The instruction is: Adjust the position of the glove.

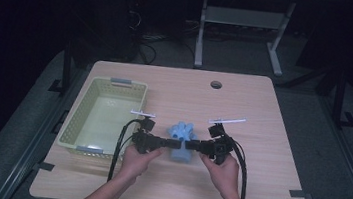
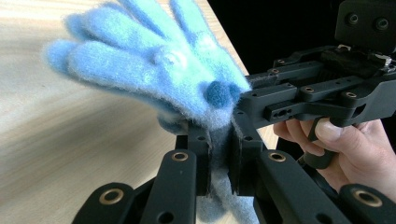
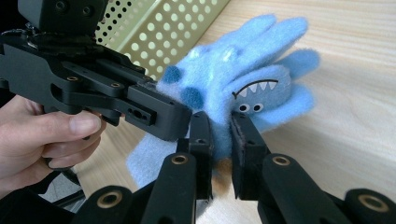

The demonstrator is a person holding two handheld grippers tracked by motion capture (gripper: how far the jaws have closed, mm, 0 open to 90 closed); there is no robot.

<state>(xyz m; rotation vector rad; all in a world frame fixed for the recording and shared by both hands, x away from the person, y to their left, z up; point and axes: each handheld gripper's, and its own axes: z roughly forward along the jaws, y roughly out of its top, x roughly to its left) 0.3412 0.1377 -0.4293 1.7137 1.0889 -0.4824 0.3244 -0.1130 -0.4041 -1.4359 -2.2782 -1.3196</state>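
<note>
Both pairs of jaws are clamped on the same blue plush toy [image 1: 181,141]. In the left gripper view, the left gripper [image 2: 219,154] has its two black jaws pressed onto a fold of the toy's fuzzy fabric, with the toy's finger-like lobes fanning out toward ten and eleven o'clock above them. In the right gripper view, the right gripper [image 3: 222,149] pinches the toy from the other side, its jaws closed on the fabric just below a stitched toothy mouth and two small eyes; the lobes there point toward one o'clock.

In the high view the toy sits near the middle of the wooden table [image 1: 244,102], a little toward the near edge, held between the two grippers. The left gripper [image 1: 175,143] comes in from nine o'clock of the toy and the right gripper [image 1: 187,144] from three o'clock, their tips nearly meeting at the toy. Whether the toy's lower end touches the tabletop cannot be told.

A pale green perforated basket [image 1: 76,113] stands at nine o'clock of the toy, near the table's left edge, just beside the left hand [image 1: 138,159]. The right hand [image 1: 224,173] grips its handle at five o'clock of the toy. A round hole [image 1: 216,84] lies in the tabletop at twelve o'clock, well apart from the toy.
</note>
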